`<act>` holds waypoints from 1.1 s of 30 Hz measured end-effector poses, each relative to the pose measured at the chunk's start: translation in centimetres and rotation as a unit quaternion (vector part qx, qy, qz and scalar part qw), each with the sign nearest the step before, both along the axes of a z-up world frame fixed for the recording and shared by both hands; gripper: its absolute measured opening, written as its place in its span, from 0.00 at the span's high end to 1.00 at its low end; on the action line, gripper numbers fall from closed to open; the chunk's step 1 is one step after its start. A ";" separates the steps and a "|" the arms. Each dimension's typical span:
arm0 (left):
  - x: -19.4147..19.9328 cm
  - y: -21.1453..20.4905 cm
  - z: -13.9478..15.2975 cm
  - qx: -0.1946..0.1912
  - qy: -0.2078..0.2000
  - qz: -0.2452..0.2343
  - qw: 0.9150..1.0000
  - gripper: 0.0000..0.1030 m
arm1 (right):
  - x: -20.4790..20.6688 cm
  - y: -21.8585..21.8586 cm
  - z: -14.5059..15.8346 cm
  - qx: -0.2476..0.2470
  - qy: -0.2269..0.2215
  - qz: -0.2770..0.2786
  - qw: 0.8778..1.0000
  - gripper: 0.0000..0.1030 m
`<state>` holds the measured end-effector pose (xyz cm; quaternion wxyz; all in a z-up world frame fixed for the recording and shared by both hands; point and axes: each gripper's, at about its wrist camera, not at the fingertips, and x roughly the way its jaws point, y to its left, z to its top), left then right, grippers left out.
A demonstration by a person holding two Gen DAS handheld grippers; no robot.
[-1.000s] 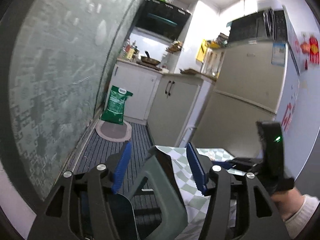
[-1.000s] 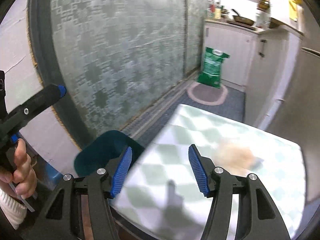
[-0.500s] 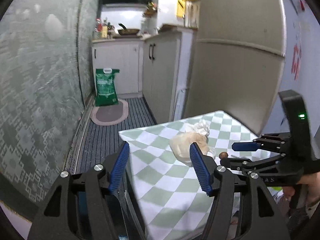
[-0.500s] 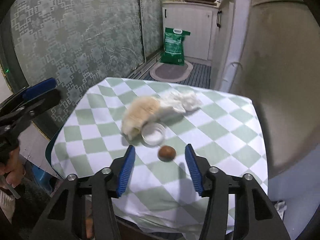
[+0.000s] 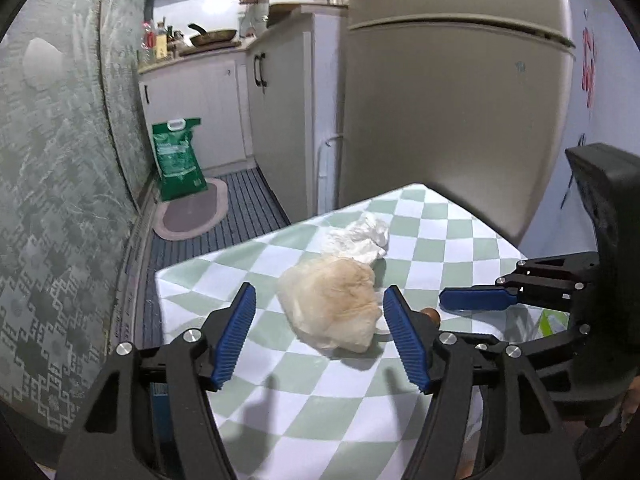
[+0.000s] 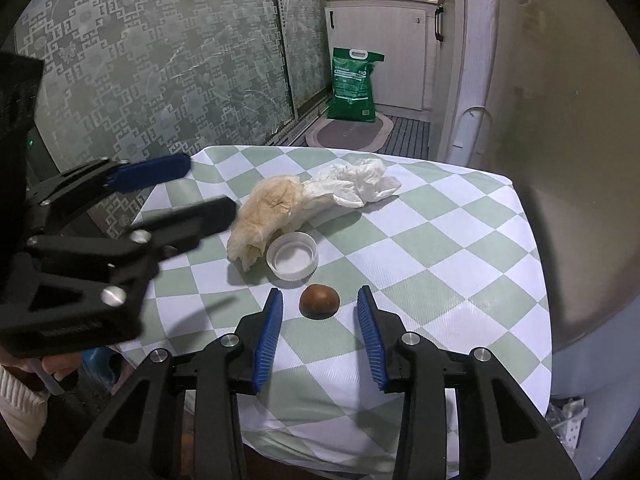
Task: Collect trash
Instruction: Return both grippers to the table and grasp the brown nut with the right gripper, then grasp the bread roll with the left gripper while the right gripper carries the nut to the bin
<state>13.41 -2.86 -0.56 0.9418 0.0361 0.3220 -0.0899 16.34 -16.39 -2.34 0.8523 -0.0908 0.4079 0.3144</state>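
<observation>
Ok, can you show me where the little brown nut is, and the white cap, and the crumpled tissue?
brown nut (image 6: 319, 301), right wrist view, middle of its rounded top.
white cap (image 6: 292, 255), right wrist view, inside of the cap.
crumpled tissue (image 6: 356, 182), right wrist view, middle of the wad.

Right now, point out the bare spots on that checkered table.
Bare: the checkered table right of the brown nut, out to the fridge-side edge, and its near edge. Crowded: the middle-left, where stained bag, white tissue and bottle cap cluster.

Matt woven tablecloth (image 6: 440, 240), crumpled tissue (image 6: 356, 182), glossy plastic cap (image 6: 293, 255).
</observation>
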 end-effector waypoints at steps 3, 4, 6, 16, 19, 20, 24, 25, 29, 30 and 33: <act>0.9 -0.5 -0.8 0.011 0.012 0.004 1.000 0.38 | 0.0 -0.1 0.0 0.004 -0.001 0.004 1.000 0.62; 1.1 -0.7 -0.9 0.013 0.014 0.005 1.000 0.41 | 0.0 -0.1 0.0 0.004 -0.002 0.005 1.000 0.62; 1.7 -0.7 -1.3 0.013 0.022 0.006 1.000 0.45 | 0.1 -0.1 0.0 0.005 -0.002 0.005 1.000 0.63; 2.8 -0.1 -2.0 -0.017 0.048 0.007 0.999 0.82 | 0.3 -0.1 0.0 0.005 -0.006 0.006 1.000 0.67; 2.8 0.0 -2.1 -0.022 0.050 0.004 0.999 0.88 | 0.1 0.1 0.0 -0.005 -0.011 0.009 1.000 0.72; 2.7 0.1 -2.1 -0.023 0.049 0.004 0.999 0.89 | 0.1 0.3 0.0 -0.008 -0.011 0.011 1.000 0.75; 2.4 0.5 -2.0 -0.026 0.047 0.007 0.999 0.93 | 0.0 1.0 0.0 -0.022 -0.015 0.014 1.000 0.80; 2.3 0.5 -2.0 -0.026 0.047 0.007 0.999 0.94 | 0.0 1.2 0.1 -0.026 -0.017 0.014 0.999 0.80; 1.8 1.3 -1.6 -0.035 0.040 0.010 0.999 0.96 | 0.1 1.4 0.2 -0.032 -0.021 0.012 0.999 0.80; 1.6 1.6 -1.4 -0.041 0.039 0.010 0.998 0.96 | 0.0 1.4 0.3 -0.033 -0.022 0.011 0.999 0.80; 1.0 2.2 -0.8 -0.055 0.031 0.009 0.998 0.96 | -0.2 1.5 0.7 -0.041 -0.030 0.006 0.999 0.80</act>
